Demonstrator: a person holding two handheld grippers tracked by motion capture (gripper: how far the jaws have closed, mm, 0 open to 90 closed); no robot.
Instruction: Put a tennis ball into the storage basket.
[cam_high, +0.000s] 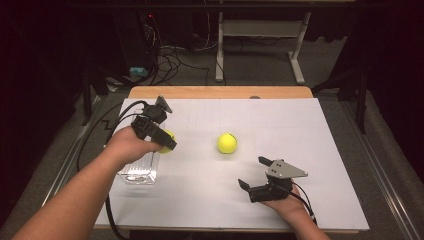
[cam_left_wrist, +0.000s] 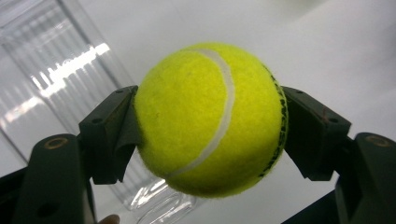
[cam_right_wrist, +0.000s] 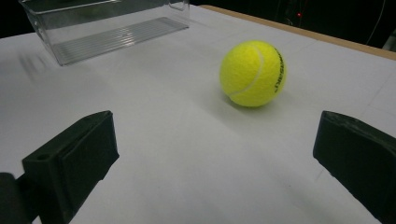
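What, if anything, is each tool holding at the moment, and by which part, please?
The left tool clamps a tennis ball across its middle, one pad on each side. The right tool is open and holds nothing.

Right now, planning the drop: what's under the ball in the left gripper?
The clear plastic bin lies just below the held tennis ball; the ball and left gripper cover part of it.

High view overhead, faces fwd/down; gripper views low, close; all share clear bin (cam_high: 139, 173).

Two tennis balls — one held (cam_left_wrist: 210, 119), one loose (cam_high: 227, 143) — one clear bin (cam_high: 140, 171)
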